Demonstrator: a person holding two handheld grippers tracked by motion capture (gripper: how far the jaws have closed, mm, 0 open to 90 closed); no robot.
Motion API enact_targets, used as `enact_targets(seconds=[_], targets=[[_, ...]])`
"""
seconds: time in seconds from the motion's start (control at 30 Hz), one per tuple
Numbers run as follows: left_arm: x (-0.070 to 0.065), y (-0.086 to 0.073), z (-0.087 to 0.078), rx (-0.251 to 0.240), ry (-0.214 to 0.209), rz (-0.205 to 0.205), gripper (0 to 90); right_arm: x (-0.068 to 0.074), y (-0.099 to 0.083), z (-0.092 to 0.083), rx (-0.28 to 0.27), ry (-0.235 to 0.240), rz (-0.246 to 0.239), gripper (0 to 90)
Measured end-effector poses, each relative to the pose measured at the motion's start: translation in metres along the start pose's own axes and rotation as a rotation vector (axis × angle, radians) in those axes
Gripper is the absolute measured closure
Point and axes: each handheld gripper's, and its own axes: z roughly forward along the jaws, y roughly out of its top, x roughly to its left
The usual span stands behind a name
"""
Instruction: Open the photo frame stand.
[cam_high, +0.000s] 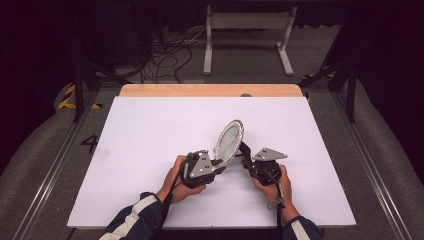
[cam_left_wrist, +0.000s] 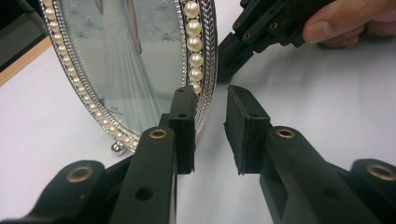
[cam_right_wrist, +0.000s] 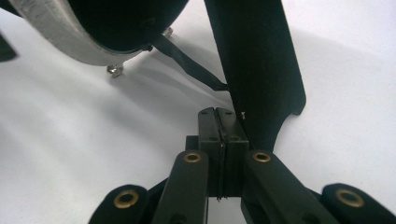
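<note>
Near the middle of the white bench (cam_high: 150, 150), a bit toward your side, you've got an oval picture frame (cam_high: 229, 140) standing tilted, with a pearl-and-silver rim and a print of a figure in a long pale dress behind the glass. Its black back stand (cam_right_wrist: 254, 70) is swung out behind it, joined to the frame's back by a thin black strap (cam_right_wrist: 187, 60), and little silver ball feet show at the bottom edge.

Your left hand-held gripper (cam_left_wrist: 210, 130) sits just left of the frame's near edge. Its jaws are parted by a narrow gap and the beaded rim lines up with that gap, slightly beyond the pads, so nothing's actually pinched. The left pad sits right in front of the rim, but I can't tell if it's touching.

Your right hand-held gripper (cam_right_wrist: 217, 128) is on the right, behind the frame, with jaws pressed flat together. The stand's lower edge lies right at their tips, but I can't tell if any of it is caught between them.

Both your hands (cam_high: 181, 179) are low on the near side of the bench, striped sleeves coming in from the bottom.
</note>
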Motion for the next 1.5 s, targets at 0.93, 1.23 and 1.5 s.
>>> enact_targets(seconds=[0.93,1.23,1.5], targets=[[-0.013,-0.041,-0.065,0.075,0.075,-0.035,27.0,0.040,0.008,-0.011,-0.090,0.101,-0.016,53.5],[-0.012,-0.065,-0.075,0.148,0.072,-0.083,16.3,0.043,0.016,-0.006,-0.125,0.083,-0.004,48.5],[-0.012,-0.076,-0.087,0.163,0.099,-0.116,13.7,0.046,0.023,0.004,-0.144,0.069,0.019,41.5]])
